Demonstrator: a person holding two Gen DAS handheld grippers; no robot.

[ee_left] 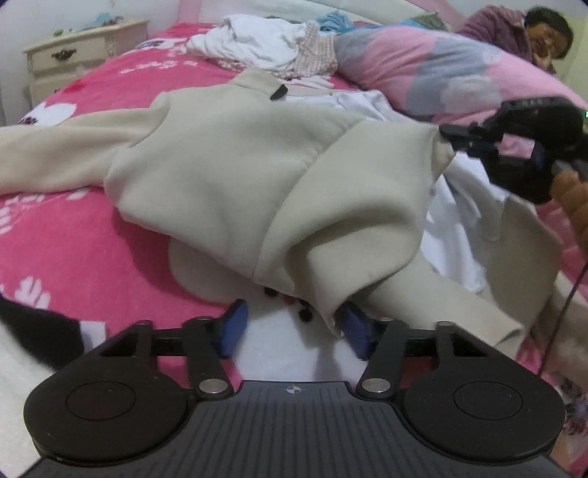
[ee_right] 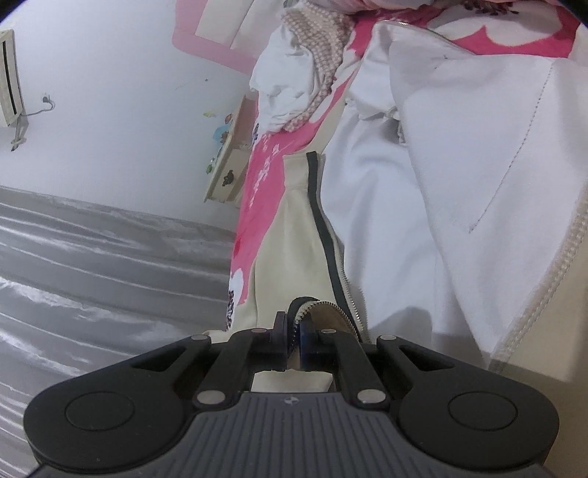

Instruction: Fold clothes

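A cream zip-front jacket point(ee_left: 228, 161) is spread back-up across a pink printed bedspread point(ee_left: 73, 235), one sleeve stretched toward the left. Its far right corner is drawn into a peak and is clamped by the right gripper point(ee_left: 454, 138); in the right wrist view the zipper edge point(ee_right: 323, 309) is seen pinched between the closed jaws. A folded lower corner of the jacket hangs between the blue pads point(ee_left: 235, 327) of the left gripper point(ee_left: 294, 327), whose jaws stand apart; the right-hand pad is partly covered by cloth, and no pressing from both sides is seen. White lining point(ee_left: 452, 228) is exposed to the right. A heap of white and checked clothes point(ee_left: 272, 47) lies beyond, beside a pink and grey quilt point(ee_left: 422, 70). A cream nightstand point(ee_left: 70, 55) stands at the bed's far left. A person point(ee_left: 529, 33) is seen at upper right.
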